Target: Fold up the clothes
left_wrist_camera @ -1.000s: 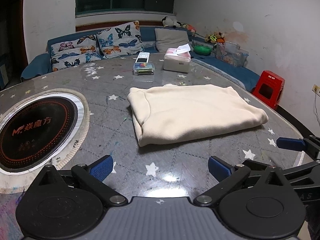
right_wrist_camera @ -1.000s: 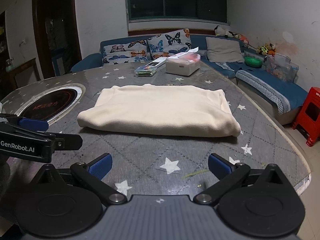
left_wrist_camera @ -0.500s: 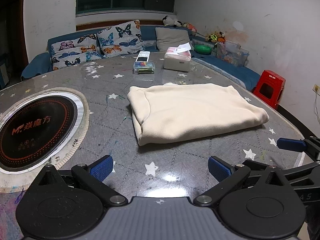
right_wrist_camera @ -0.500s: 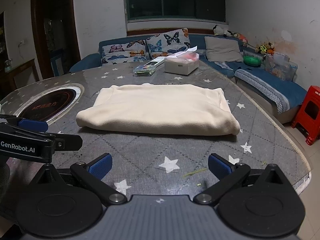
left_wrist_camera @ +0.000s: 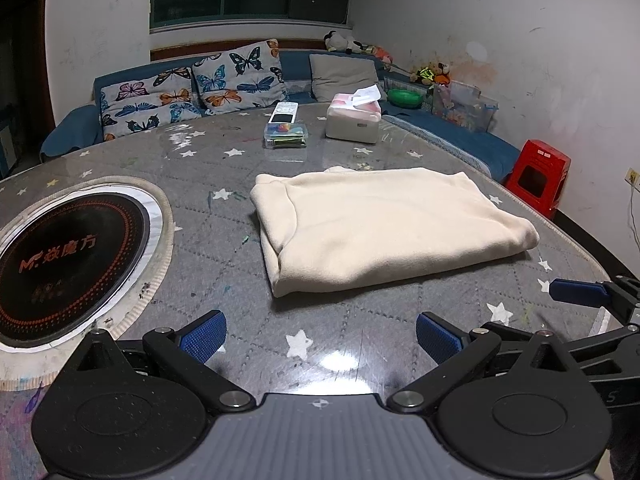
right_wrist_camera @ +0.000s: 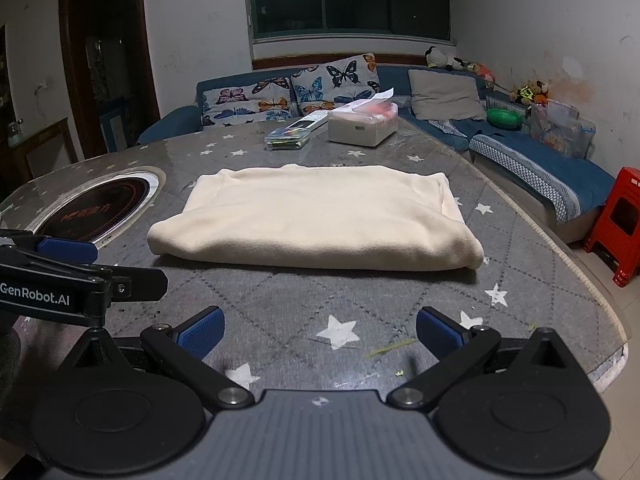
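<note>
A cream garment (left_wrist_camera: 384,224) lies folded into a thick rectangle on the grey star-patterned table (left_wrist_camera: 224,264); the right wrist view shows it too (right_wrist_camera: 320,220). My left gripper (left_wrist_camera: 320,334) hovers open above the table's near edge, short of the garment, with nothing between its blue pads. My right gripper (right_wrist_camera: 318,330) is also open and empty, a little back from the garment's near fold. One blue fingertip (left_wrist_camera: 576,292) of the right gripper shows at the right of the left wrist view, and the left gripper's blue fingertip (right_wrist_camera: 66,250) shows at the left of the right wrist view.
A round black induction plate (left_wrist_camera: 60,256) is set into the table on the left. A tissue box (left_wrist_camera: 354,120) and a clear case with a remote (left_wrist_camera: 285,130) sit at the far side. A blue sofa (right_wrist_camera: 540,160) wraps behind; a red stool (left_wrist_camera: 538,176) stands at the right.
Both grippers stay open and almost still; the views shift only slightly. The garment has not moved.
</note>
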The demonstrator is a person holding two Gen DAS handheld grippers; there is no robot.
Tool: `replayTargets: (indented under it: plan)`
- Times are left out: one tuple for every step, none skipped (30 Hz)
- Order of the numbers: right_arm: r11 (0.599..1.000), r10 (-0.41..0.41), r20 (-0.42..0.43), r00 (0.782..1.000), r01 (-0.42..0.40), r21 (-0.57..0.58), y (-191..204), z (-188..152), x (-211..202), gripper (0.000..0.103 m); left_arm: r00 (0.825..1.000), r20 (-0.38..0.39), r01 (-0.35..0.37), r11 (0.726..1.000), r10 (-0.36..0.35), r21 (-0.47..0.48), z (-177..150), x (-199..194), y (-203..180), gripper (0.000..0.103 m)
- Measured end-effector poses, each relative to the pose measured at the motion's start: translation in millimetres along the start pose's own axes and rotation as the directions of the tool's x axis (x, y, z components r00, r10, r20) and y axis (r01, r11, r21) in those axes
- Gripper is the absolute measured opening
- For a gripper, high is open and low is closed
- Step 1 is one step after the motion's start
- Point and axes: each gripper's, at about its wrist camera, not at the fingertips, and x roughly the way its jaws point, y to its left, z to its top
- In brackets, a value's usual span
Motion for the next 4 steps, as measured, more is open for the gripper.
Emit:
replayTargets:
  plan:
    - [1.0,0.001,-0.001,1.0,-0.001,-0.001,0.1,0.4,0.9,0.103,1.0,-0.002,0.001,1.0,-0.001,0.0,0.4,0.9,-0.1,0.103]
    - [1.0,0.002,-0.002,1.0,-0.002,-0.001,0.4,0.6,1.6,0.103,1.0,-0.005,0.002,1.0,-0.002,0.001,0.8,1.9,-0.1,0.103]
    - [1.0,0.002,-0.004,1.0,-0.002,-0.002,0.5,0.8,2.3,0.103,1.0,-0.008,0.005,1.0,-0.005,0.003,1.2,2.9,-0.2,0.103]
    - [1.0,0.003,-0.005,1.0,-0.003,-0.003,0.8,0.8,2.8,0.103,1.0,-0.011,0.006,1.0,-0.006,0.004,1.7,3.8,-0.2,0.103]
